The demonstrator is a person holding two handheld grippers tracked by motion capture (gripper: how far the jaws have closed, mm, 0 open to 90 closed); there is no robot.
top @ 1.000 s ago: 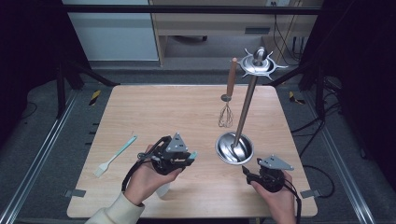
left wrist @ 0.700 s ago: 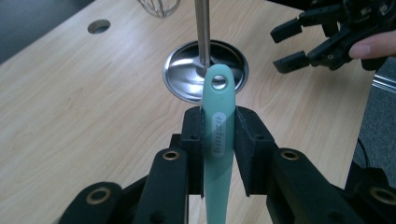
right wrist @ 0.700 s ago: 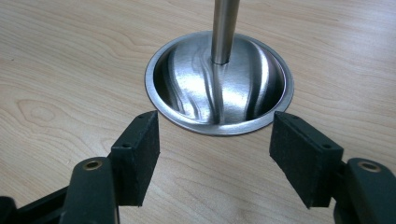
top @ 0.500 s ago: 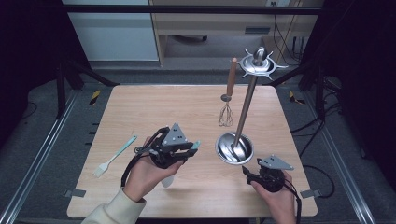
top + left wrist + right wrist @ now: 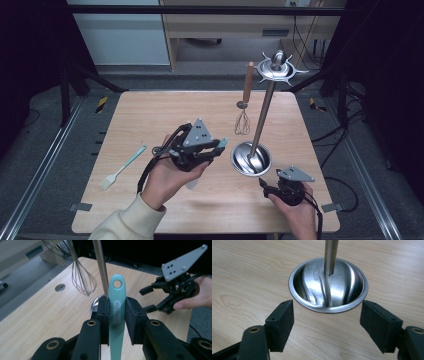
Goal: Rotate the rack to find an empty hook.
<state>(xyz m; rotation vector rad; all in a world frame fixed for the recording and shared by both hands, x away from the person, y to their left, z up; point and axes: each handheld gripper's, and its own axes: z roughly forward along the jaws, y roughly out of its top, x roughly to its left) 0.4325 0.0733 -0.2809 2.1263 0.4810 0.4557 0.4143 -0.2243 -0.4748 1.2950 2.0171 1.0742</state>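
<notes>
My left gripper (image 5: 216,148) is shut on the teal handle (image 5: 117,290) of a spatula and holds it above the table, the handle's hole end pointing at the steel stand's pole (image 5: 101,267). The spatula's pale blade (image 5: 191,184) shows under the hand. The stand's dish-shaped base (image 5: 251,159) rests on the table, and its hooked crown (image 5: 276,70) carries a whisk (image 5: 242,122). Low at the front right my right gripper (image 5: 265,186) is open just before the base (image 5: 328,285). Its jaws have just been opening, with nothing between them.
A second teal-handled brush (image 5: 122,167) lies on the wooden table (image 5: 150,115) at the left. Metal rails run along both sides of the table, and a cabinet stands behind it. The right gripper (image 5: 149,299) also appears at the right of the left gripper view.
My left hand has lifted the teal spatula higher and a little to the right, toward the stand. The right hand has stayed where it was.
</notes>
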